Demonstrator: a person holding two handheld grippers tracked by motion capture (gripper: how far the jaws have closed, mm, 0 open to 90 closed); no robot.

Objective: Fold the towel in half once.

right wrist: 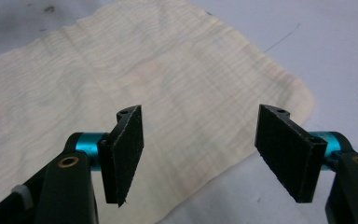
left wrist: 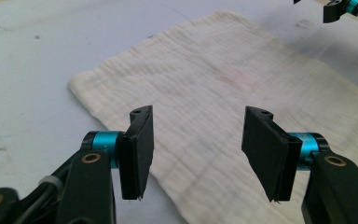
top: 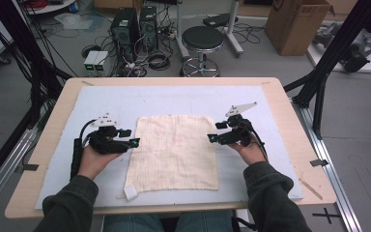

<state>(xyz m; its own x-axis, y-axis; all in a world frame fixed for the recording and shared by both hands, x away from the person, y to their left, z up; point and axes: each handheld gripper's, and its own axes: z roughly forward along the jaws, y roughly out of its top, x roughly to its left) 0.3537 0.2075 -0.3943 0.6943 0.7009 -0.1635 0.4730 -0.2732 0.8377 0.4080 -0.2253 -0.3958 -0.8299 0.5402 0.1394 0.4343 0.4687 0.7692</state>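
A cream, finely woven cloth [top: 176, 152] lies flat and spread out on the white mat [top: 125, 99]. My left gripper [top: 134, 142] hovers at the cloth's left edge, pointing inward. In the left gripper view its jaws [left wrist: 198, 140] stand open above the cloth [left wrist: 223, 79] with nothing between them. My right gripper [top: 212, 138] hovers at the cloth's right edge, facing the left one. In the right gripper view it [right wrist: 200, 149] is open over the cloth [right wrist: 121, 79] near a rounded corner, holding nothing. The right gripper's tip [left wrist: 345, 9] also shows far off in the left gripper view.
The mat covers most of a light wooden table [top: 53, 121]. A small white tag [top: 130, 192] sticks out at the cloth's near left corner. Beyond the table stand a black stool [top: 202, 41], computer towers [top: 125, 29] and a cardboard box [top: 297, 24]. Black frame posts [top: 328, 58] flank the table.
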